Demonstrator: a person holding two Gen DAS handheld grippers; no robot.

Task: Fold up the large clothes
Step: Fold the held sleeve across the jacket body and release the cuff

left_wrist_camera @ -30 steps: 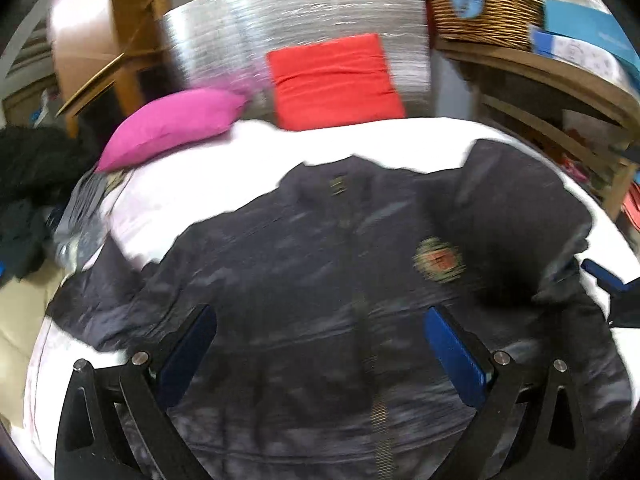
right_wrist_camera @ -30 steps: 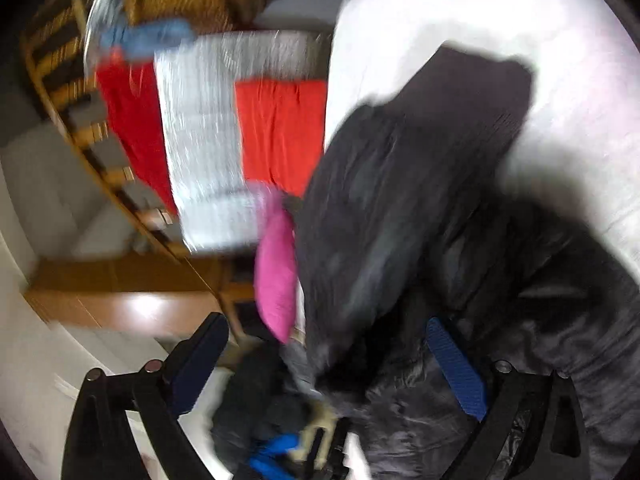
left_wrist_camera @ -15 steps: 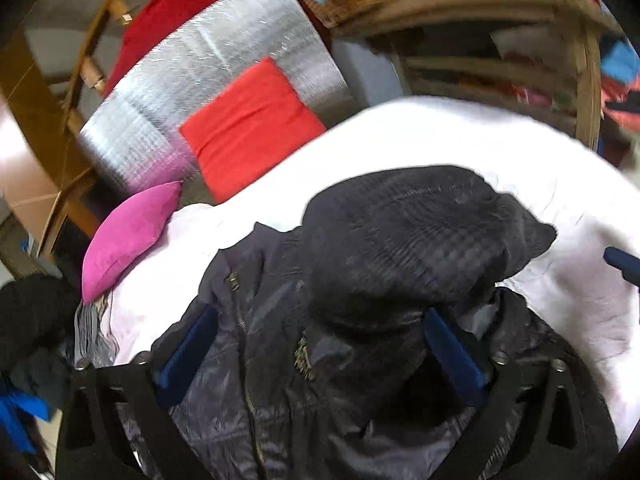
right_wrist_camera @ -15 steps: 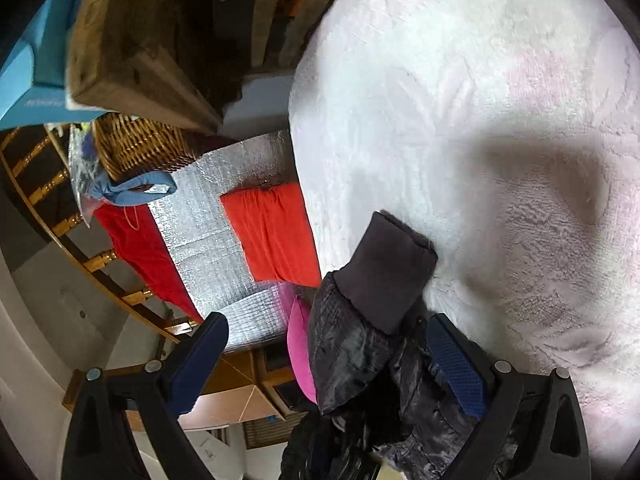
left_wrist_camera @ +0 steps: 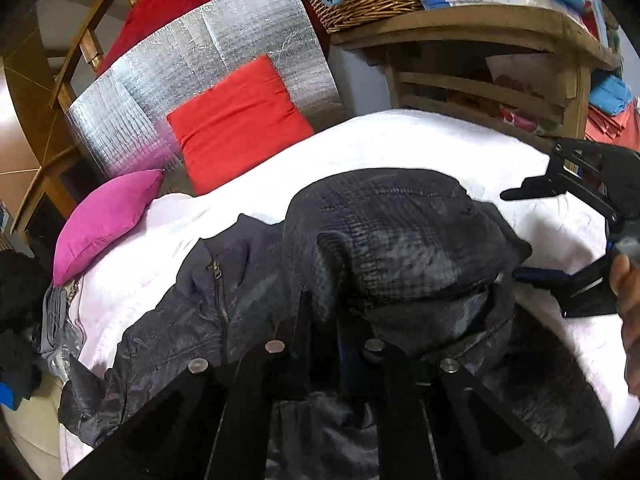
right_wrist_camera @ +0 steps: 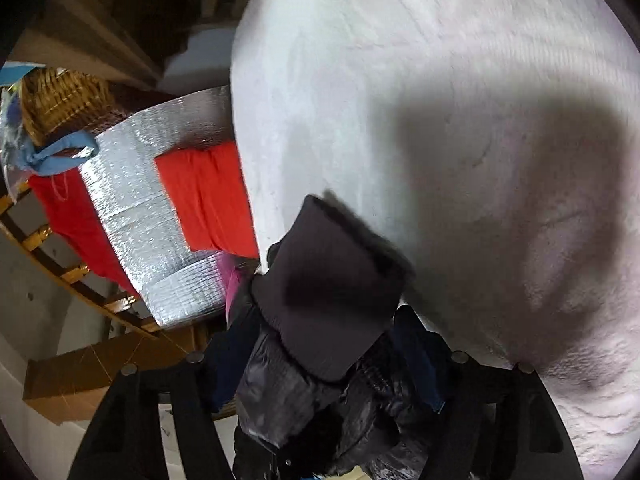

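Left wrist view: a dark grey quilted zip-front jacket (left_wrist_camera: 248, 320) lies spread on a white fleecy bed cover (left_wrist_camera: 400, 148), one side folded over its middle. The left tool (left_wrist_camera: 324, 332) is clenched on the jacket's fabric at the near edge. The right tool (left_wrist_camera: 516, 236) reaches in from the right, held by a hand (left_wrist_camera: 628, 304). A magenta pillow (left_wrist_camera: 104, 216) and a red square cushion (left_wrist_camera: 240, 120) lie beyond.

Right wrist view: the right tool (right_wrist_camera: 320, 364) is closing, the jacket's dark ribbed cuff (right_wrist_camera: 328, 300) between its fingers, over the bed cover (right_wrist_camera: 440, 120).
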